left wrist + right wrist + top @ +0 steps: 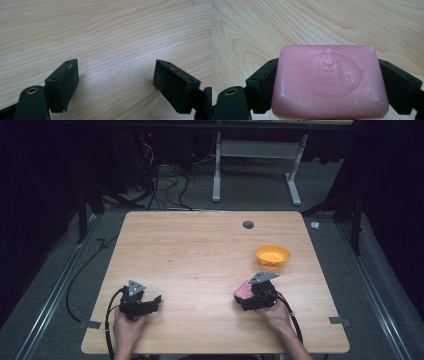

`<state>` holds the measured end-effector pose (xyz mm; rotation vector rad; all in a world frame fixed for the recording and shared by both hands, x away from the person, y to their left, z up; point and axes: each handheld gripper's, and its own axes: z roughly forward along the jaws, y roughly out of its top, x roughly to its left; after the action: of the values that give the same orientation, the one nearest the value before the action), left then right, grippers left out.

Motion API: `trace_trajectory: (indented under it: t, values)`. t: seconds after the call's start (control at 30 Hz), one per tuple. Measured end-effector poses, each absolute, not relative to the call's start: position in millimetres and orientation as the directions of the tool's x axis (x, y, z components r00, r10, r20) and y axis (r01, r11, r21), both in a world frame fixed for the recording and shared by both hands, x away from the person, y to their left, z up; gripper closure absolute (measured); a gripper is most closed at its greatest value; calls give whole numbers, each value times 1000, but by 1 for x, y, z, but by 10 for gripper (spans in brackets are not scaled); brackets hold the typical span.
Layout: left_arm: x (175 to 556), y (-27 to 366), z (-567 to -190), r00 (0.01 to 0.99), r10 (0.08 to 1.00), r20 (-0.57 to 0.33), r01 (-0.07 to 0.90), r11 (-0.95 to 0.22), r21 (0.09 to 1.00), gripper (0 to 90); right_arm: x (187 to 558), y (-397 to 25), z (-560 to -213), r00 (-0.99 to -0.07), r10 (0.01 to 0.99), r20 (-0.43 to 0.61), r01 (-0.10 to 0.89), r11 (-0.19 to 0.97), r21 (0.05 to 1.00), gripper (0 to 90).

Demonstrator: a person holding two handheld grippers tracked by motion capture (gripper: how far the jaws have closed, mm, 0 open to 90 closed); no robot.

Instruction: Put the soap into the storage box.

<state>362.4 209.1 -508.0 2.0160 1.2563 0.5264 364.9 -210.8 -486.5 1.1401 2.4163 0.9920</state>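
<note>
soap bar lower edge cut off

Pale wooden table: matt, fine grain. Pink rectangular soap bar: waxy, smooth, embossed oval stamp, white flecks. Small orange plastic bowl: glossy. Black gripper pads: matt, finely rough.

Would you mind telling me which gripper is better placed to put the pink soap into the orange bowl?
The right gripper: its jaws already clamp the pink soap, and the orange bowl lies just beyond it. The left gripper is open, empty, and farther away.
</note>
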Motion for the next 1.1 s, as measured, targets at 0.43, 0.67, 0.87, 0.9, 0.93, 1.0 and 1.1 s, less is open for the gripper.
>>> trace_trajectory:
  t: [0.43, 0.67, 0.87, 0.9, 0.93, 1.0, 1.1]
  values:
    - [362, 209, -508, 448, 894, -20, 612, -290, 736, 209, 361, -215, -477, -625, 780, 42, 575, 423, 700, 135]
    - [362, 209, -508, 448, 894, -20, 612, -290, 736, 209, 361, -222, -470, -599, 798, 59, 589, 390, 708, 135]
    - [362, 209, -508, 448, 894, -21, 612, -290, 736, 209, 360, -229, -461, -571, 818, 72, 597, 353, 721, 135]
    - [362, 209, -508, 448, 894, -20, 612, -290, 736, 209, 360, -230, -460, -563, 823, 72, 600, 347, 721, 135]
    - [362, 209, -508, 448, 894, -20, 612, -290, 736, 210, 360, -232, -459, -559, 826, 71, 600, 344, 722, 135]
    - [362, 209, -508, 448, 894, -21, 612, -290, 736, 209, 360, -234, -456, -547, 834, 79, 604, 327, 727, 135]
    - [362, 209, -508, 448, 894, -20, 612, -290, 736, 209, 360, -238, -452, -536, 840, 89, 607, 309, 732, 135]
